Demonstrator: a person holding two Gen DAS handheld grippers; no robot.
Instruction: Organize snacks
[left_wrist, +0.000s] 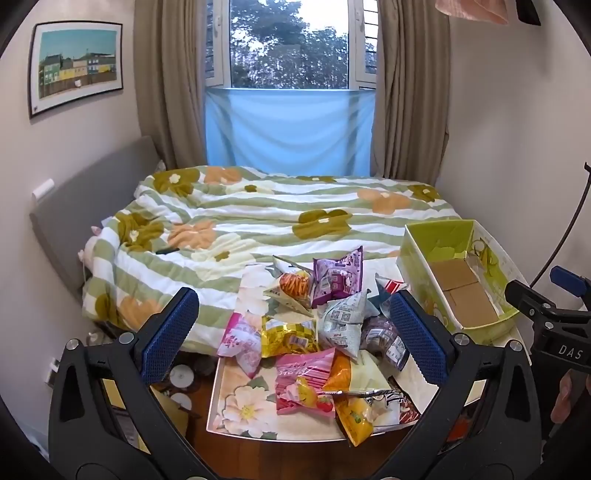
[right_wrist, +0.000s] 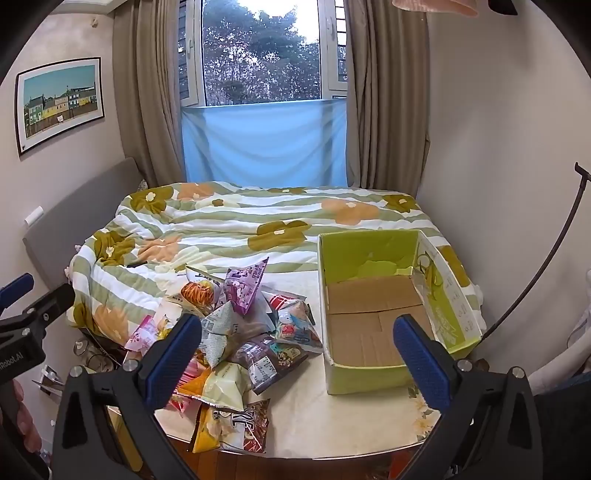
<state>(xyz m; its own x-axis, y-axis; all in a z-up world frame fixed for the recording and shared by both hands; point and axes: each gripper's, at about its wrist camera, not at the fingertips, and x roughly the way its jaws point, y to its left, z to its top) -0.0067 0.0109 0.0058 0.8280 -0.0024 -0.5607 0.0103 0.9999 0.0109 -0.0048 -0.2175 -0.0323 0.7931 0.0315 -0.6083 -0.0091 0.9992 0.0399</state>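
Hovering above the near edge of the small table (right_wrist: 332, 435), both tools are tilted down toward the work with their blue pads spread as wide as they go, and neither has anything between them. The left gripper (left_wrist: 291, 332) sits squarely over the heap of snack packets (left_wrist: 314, 332); through its frame, the nearest things are the yellow packet (left_wrist: 354, 417) hanging at the table's front lip and the pink strawberry packet (left_wrist: 303, 384) just behind it. The right gripper (right_wrist: 299, 354) is further to the right, so that the heap falls toward its left pad and the green cardboard box (right_wrist: 443, 314) lies ahead of its right pad.

That is the relation that matters, I think: the packets lie to the left, the empty box to the right, touching nothing of the pile, with a bare strip of floral tablecloth (right_wrist: 314, 406) between them. The left gripper is plainly nearer the snacks, the right nearer the box. The box runs lengthwise away from us, its open mouth up and brown flaps showing on its floor, so anything carried would travel rightward and slightly away.

Deeper in the pile stand the grey-white pyramid bag (left_wrist: 343, 325), then the purple bag (left_wrist: 336, 277) and the one showing orange sticks (left_wrist: 293, 284). Beyond is the flowered bedspread (left_wrist: 258, 214), then the window (left_wrist: 288, 44).
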